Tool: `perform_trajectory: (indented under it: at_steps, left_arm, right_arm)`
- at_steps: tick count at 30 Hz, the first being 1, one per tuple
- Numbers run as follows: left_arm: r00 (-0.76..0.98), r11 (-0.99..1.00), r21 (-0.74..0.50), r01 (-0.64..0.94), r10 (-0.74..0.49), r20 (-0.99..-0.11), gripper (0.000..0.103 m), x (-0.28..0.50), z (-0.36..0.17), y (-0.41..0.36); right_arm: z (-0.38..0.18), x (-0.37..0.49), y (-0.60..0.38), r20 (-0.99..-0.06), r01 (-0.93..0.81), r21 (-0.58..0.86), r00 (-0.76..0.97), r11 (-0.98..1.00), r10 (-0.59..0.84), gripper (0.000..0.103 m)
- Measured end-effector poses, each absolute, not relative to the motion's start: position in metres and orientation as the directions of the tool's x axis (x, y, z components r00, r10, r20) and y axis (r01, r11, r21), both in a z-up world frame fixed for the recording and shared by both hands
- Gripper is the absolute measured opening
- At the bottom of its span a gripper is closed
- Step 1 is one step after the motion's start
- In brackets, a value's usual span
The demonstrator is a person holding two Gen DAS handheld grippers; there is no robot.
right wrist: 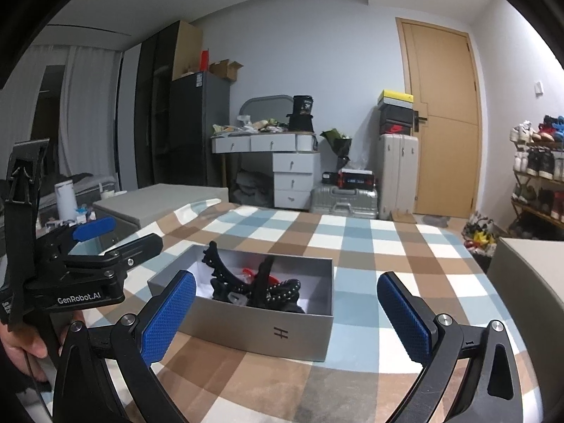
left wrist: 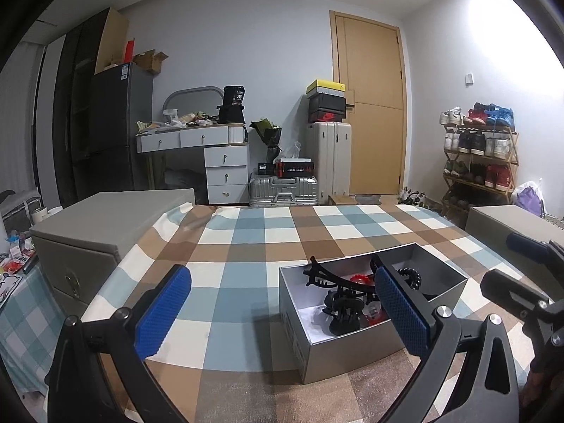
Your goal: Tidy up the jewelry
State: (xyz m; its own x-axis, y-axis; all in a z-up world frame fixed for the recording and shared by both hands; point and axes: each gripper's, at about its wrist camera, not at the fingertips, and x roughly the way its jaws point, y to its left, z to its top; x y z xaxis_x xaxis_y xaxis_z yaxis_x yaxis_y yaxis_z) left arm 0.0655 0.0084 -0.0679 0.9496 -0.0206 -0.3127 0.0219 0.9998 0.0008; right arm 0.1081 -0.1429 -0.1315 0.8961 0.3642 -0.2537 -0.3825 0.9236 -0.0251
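Two tools hang wide apart with nothing in them: the left tool [left wrist: 282, 310], then the right tool [right wrist: 287, 313]. Between them, hair clips [right wrist: 225, 275] and beads [right wrist: 282, 290] lie jumbled in the grey box [right wrist: 268, 331] on the checked worktop [right wrist: 352, 246]. No jewelry lies outside, so sorting could be ending or starting.

A box [right wrist: 282, 331] sits on the tablecloth [left wrist: 246, 246] near the table's front edge, toward its right side. In the box lie hair clips [left wrist: 335, 282] and a beaded bracelet [right wrist: 285, 290], heaped together. A storage box [left wrist: 105, 225] stands at the table's left edge, another [right wrist: 528, 282] at its right edge. Behind the far edge stand a desk [left wrist: 197, 137], suitcases [left wrist: 328, 155] and a door [left wrist: 370, 105]; a shoe rack [left wrist: 479, 155] is to the right.
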Motion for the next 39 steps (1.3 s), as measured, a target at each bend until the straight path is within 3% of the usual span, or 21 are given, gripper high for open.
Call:
perform_trajectory:
  at_steps: [39]
  left_arm:
    - [0.949, 1.000, 0.001, 0.022, -0.021, -0.314, 0.102, 0.0677, -0.0676, 0.0090]
  right_arm:
    - [-0.1315, 0.1072, -0.1434, -0.252, -0.382, -0.023, 0.896, 0.924, 0.365, 0.103]
